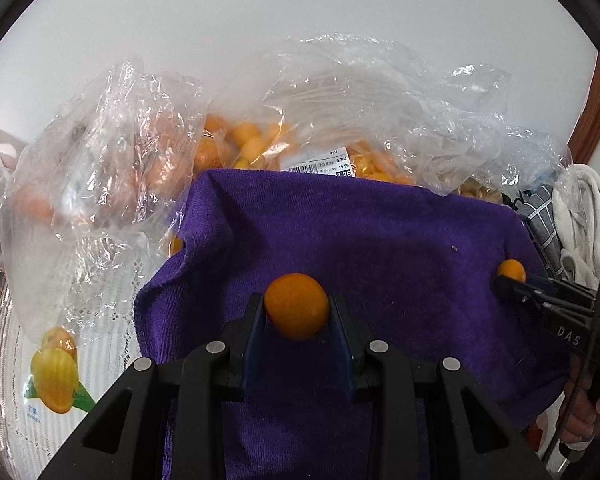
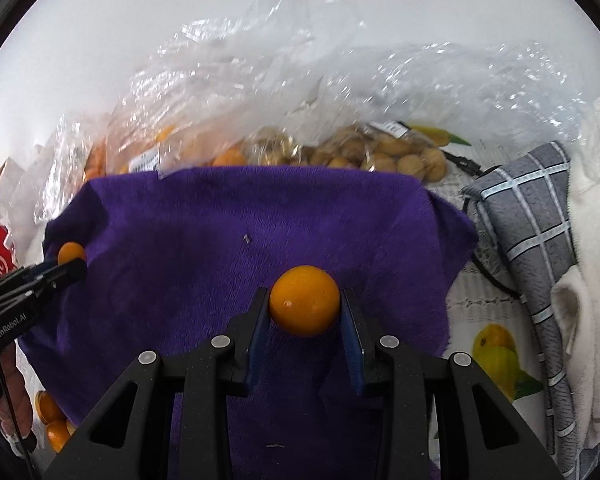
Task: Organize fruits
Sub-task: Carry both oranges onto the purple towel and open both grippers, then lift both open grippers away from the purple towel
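Observation:
A purple towel (image 1: 340, 232) lies spread on the table, and both grippers hover over it. In the left wrist view my left gripper (image 1: 296, 300) is shut on a small orange kumquat (image 1: 296, 312), pinched between the blue pads. My right gripper (image 1: 508, 280) comes in from the right edge of that view, shut on a second kumquat (image 1: 511, 269). The right wrist view has the right gripper (image 2: 305, 296) clamped on its kumquat (image 2: 304, 304) above the towel (image 2: 240, 220). At the left of this view the left gripper (image 2: 70, 266) holds its kumquat (image 2: 71, 252).
Behind the towel stand crinkled clear bags: kumquats (image 1: 252, 140), larger oranges (image 1: 100, 168), walnuts (image 2: 380, 152). A grey checked cloth (image 2: 532, 220) and a white cloth (image 2: 592, 240) lie to the right. Loose oranges (image 2: 52, 420) sit at the towel's lower left. A mango-print tablecloth (image 1: 56, 376) covers the table.

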A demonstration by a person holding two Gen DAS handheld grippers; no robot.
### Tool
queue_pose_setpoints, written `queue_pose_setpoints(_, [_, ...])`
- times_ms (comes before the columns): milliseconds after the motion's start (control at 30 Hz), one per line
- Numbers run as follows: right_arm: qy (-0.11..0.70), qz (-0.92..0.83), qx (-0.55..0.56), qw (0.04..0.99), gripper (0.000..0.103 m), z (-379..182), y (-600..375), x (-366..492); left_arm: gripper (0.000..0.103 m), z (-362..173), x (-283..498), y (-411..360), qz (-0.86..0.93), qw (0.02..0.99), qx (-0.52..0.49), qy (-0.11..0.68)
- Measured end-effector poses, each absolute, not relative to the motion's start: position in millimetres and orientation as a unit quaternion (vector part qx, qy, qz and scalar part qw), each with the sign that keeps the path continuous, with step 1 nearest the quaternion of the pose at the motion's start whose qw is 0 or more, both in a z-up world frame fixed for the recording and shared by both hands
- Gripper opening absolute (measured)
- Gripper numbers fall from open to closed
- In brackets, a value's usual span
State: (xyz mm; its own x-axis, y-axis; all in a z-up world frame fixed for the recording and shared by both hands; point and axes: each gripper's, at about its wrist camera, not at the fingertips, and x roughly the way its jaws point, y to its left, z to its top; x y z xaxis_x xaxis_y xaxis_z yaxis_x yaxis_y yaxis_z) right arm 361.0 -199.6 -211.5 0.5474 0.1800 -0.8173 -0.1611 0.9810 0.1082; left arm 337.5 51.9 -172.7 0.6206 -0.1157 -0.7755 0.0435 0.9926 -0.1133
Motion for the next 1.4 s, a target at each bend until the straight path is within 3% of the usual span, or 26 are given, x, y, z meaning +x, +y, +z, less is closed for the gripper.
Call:
queue_pose_setpoints(500, [0.469, 0.089, -0.004, 0.878, 0.035, -213.5, -199.4, 361.7, 0.03, -184.7, 344.7, 42.9, -0.039, 0.889, -0.026, 0.456])
queue_pose_setpoints(800, [0.445, 0.092, -0.01, 0.891, 0.06, -200.1, -194.4, 354.1, 0.03, -186.9, 346.1, 38.8, -0.042, 0.888, -0.024, 0.457])
queue_pose_setpoints(1400, [0.402, 0.066, -0.001, 0.913, 0.061, -154.7, -194.5, 333.2, 0.036, -138.9, 323.5, 38.3, -0.041, 0.912, -0.024, 0.408])
